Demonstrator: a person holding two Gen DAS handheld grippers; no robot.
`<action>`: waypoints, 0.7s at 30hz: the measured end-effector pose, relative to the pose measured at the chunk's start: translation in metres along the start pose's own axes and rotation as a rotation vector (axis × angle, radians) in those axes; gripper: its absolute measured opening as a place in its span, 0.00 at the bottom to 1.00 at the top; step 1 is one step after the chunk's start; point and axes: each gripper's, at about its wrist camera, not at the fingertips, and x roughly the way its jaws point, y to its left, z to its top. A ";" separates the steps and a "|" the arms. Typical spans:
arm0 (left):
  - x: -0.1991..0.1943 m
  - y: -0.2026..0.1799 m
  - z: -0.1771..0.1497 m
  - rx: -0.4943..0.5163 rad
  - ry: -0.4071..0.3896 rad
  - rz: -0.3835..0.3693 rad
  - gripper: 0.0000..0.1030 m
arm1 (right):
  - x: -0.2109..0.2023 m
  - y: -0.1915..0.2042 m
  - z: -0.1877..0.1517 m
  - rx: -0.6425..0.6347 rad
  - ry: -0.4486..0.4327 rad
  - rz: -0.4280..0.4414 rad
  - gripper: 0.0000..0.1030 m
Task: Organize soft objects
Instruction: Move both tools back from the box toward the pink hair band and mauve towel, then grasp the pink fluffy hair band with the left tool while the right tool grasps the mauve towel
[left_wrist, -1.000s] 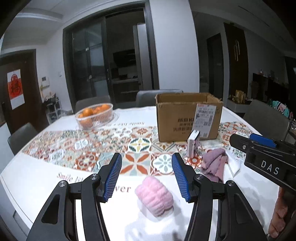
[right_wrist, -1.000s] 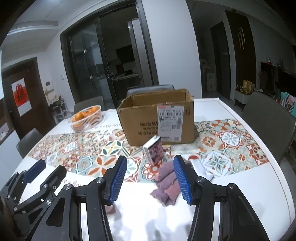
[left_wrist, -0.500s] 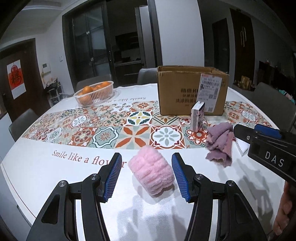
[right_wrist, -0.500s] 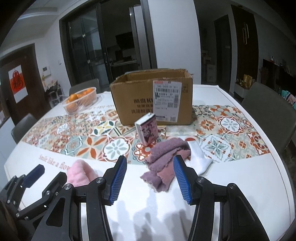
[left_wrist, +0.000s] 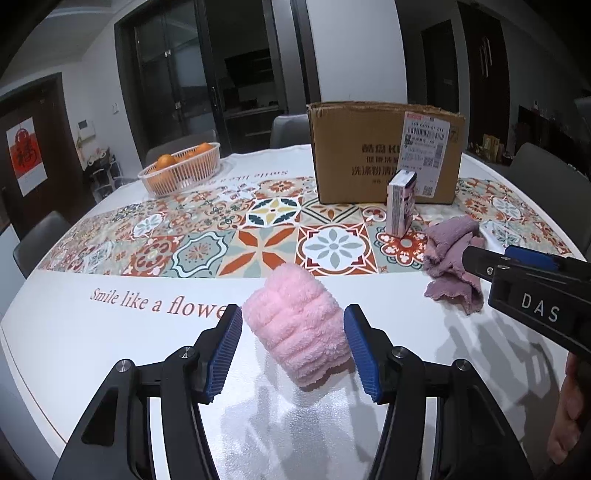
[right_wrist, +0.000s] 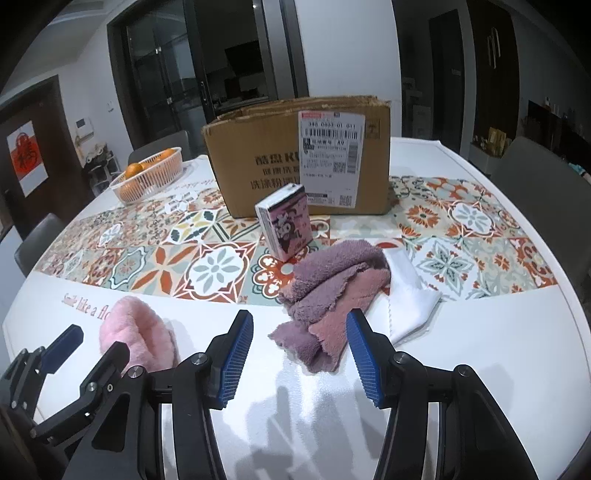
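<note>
A fluffy pink rolled cloth (left_wrist: 299, 325) lies on the white table between the open fingers of my left gripper (left_wrist: 293, 349); the pads stand on either side, not pressing it. It also shows in the right wrist view (right_wrist: 136, 332). A crumpled purple towel (right_wrist: 332, 291) lies just ahead of my open right gripper (right_wrist: 300, 356), its near edge between the fingertips. The towel also shows in the left wrist view (left_wrist: 452, 258), with the right gripper's body (left_wrist: 535, 295) beside it. An open cardboard box (right_wrist: 303, 166) stands behind.
A small pink printed carton (right_wrist: 286, 225) stands upright in front of the box. A white cloth (right_wrist: 410, 295) lies to the right of the towel. A basket of oranges (left_wrist: 181, 170) sits far left. Chairs surround the table, whose patterned runner (left_wrist: 207, 240) crosses the middle.
Both grippers have moved forward and lower: the left one now straddles the pink cloth and the right one has come up to the purple towel. Both stay open.
</note>
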 end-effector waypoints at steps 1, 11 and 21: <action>0.002 -0.001 0.000 0.003 0.002 0.004 0.55 | 0.003 0.000 0.000 0.000 0.004 -0.004 0.53; 0.019 -0.007 0.001 0.036 0.008 0.012 0.55 | 0.029 -0.008 0.003 0.020 0.052 -0.025 0.53; 0.031 -0.009 -0.001 0.049 0.028 0.008 0.41 | 0.053 -0.014 0.001 0.042 0.102 -0.044 0.53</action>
